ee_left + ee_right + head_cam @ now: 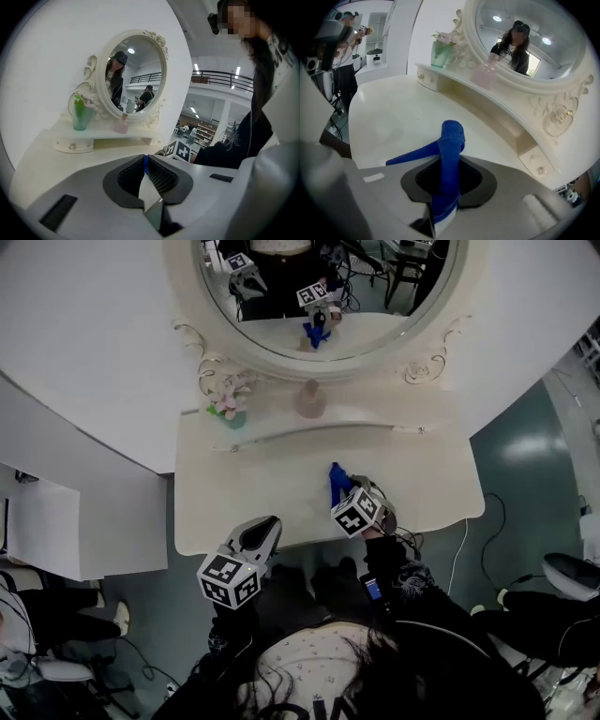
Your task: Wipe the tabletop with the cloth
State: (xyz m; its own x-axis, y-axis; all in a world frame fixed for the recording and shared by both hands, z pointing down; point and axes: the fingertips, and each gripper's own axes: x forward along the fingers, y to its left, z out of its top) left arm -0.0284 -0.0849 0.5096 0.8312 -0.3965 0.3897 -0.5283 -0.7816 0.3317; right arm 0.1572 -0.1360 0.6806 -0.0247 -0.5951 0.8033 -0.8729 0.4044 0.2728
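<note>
Open studio hall, staged vanity

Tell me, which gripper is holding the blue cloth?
The right gripper: its jaws pinch the blue cloth. The left gripper is shut on nothing.

A mirror stands behind the table, with a shelf before it. On the shelf a cup sits left and a bottle mid. The cloth, in the right claw, is near the table's front, and the left claw is left of it.
</note>
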